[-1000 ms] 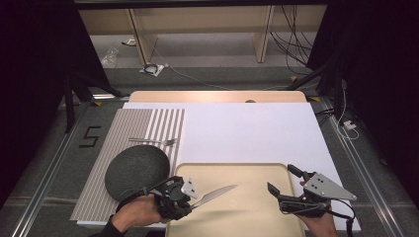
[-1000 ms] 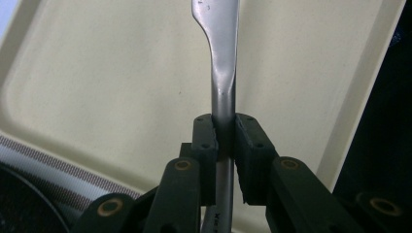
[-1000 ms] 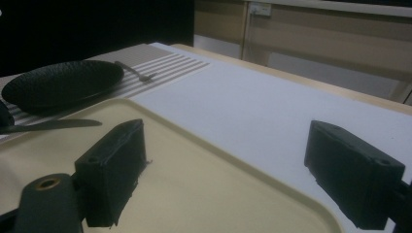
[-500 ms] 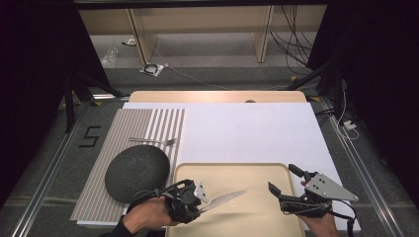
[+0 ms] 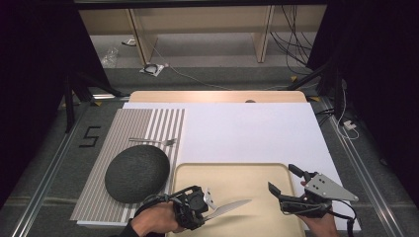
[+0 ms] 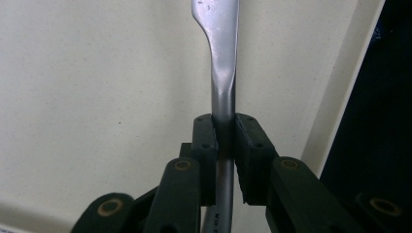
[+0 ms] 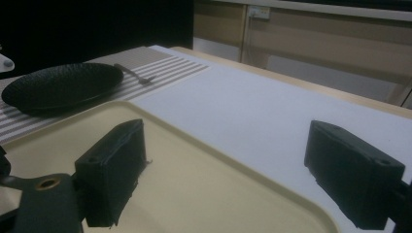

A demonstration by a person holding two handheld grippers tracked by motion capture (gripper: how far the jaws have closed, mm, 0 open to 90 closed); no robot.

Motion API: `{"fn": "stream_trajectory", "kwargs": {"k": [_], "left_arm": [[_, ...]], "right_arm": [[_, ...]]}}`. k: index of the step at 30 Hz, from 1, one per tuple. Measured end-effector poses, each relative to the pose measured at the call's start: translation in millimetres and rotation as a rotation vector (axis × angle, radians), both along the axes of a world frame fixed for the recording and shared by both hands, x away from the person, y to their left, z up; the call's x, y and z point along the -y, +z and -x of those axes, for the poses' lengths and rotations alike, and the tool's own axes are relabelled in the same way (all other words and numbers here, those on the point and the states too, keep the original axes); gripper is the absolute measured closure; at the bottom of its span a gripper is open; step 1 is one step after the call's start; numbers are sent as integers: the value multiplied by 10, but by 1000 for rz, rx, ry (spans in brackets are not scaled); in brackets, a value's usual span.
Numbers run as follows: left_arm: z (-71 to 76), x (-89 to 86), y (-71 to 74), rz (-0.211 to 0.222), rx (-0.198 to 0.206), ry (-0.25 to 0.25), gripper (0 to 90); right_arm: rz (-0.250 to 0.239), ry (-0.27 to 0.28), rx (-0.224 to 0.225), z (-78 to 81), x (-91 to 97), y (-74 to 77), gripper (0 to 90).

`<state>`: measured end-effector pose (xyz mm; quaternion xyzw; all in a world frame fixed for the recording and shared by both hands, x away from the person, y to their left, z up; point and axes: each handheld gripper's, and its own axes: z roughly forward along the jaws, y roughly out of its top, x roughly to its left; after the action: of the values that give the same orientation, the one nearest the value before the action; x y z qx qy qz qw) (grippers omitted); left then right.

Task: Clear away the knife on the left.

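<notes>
Over the white table (image 5: 257,133), the cream tray (image 5: 247,173) sits at the near edge, right of the striped mat (image 5: 148,123) carrying the dark plate (image 5: 136,173) and a fork (image 5: 153,141) near the mat's far edge. I hold a knife (image 5: 228,208) by its handle in my left gripper (image 5: 205,210), jaws clamped narrow on the metal, the blade hanging over the tray's near-left corner, not yet set down. My right gripper (image 5: 285,181) hovers wide and empty above the tray's near-right corner. As I judge it, plate and fork are placed; the knife has yet to land, possibly beside the plate.
</notes>
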<state>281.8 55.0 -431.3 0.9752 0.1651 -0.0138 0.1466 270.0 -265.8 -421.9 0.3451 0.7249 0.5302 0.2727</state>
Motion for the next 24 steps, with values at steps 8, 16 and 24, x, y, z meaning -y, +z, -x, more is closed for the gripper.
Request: {"fn": "stream_trajectory", "kwargs": {"k": [8,16,24], "left_arm": [[28,51,-64,-18,-25,-13,791],[50,92,-138,-37,-52,-24,790],[64,103,-189,-53,-61,-23,791]], "right_arm": [[5,1,-2,-2,1,-2,159],[-4,3,-2,-11,0,-9,159],[0,6,-2,-10,-6,-10,159]]}}
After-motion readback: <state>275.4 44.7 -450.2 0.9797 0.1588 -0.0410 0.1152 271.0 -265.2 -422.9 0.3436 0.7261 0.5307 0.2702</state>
